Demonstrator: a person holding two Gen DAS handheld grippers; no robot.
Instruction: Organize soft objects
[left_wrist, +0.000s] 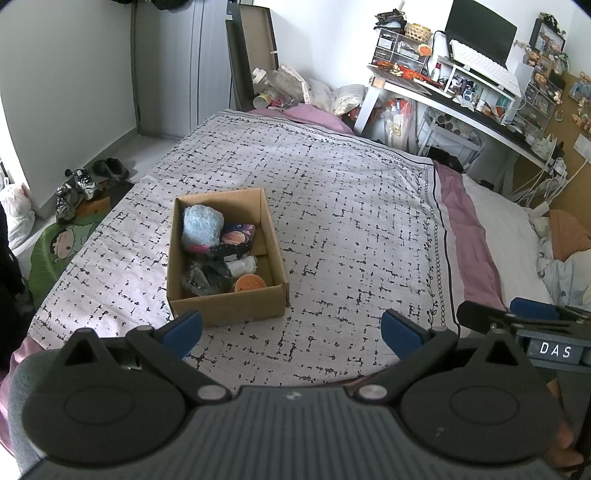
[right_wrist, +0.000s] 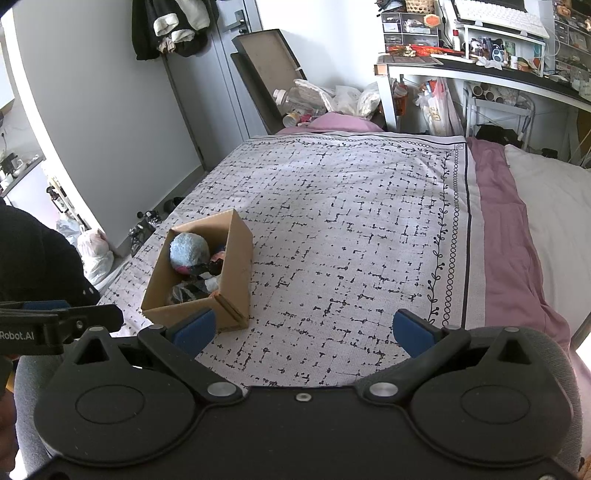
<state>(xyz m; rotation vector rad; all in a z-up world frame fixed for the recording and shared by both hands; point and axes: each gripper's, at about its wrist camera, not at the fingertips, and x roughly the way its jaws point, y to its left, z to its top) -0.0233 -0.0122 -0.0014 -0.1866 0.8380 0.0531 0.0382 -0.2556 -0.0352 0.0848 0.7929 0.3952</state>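
An open cardboard box (left_wrist: 229, 308) stands on the patterned bedspread (left_wrist: 351, 221). Inside lie several soft objects: a fluffy light-blue ball (left_wrist: 202, 225), a planet-print pouch (left_wrist: 238, 234), dark cloth (left_wrist: 207, 278), a white roll (left_wrist: 242, 265) and an orange perforated disc (left_wrist: 250, 283). My left gripper (left_wrist: 291, 332) is open and empty, just in front of the box. In the right wrist view the box (right_wrist: 236, 273) sits left of my right gripper (right_wrist: 304, 330), which is open and empty above the bedspread (right_wrist: 351, 221). The blue ball (right_wrist: 189, 249) shows there too.
A cluttered white desk (left_wrist: 461, 99) with monitor and keyboard stands at the far right. Bags and a bottle (left_wrist: 280, 86) pile at the bed's far end. Shoes (left_wrist: 88, 181) lie on the floor left. A pink sheet and white pillow (right_wrist: 546, 206) lie right.
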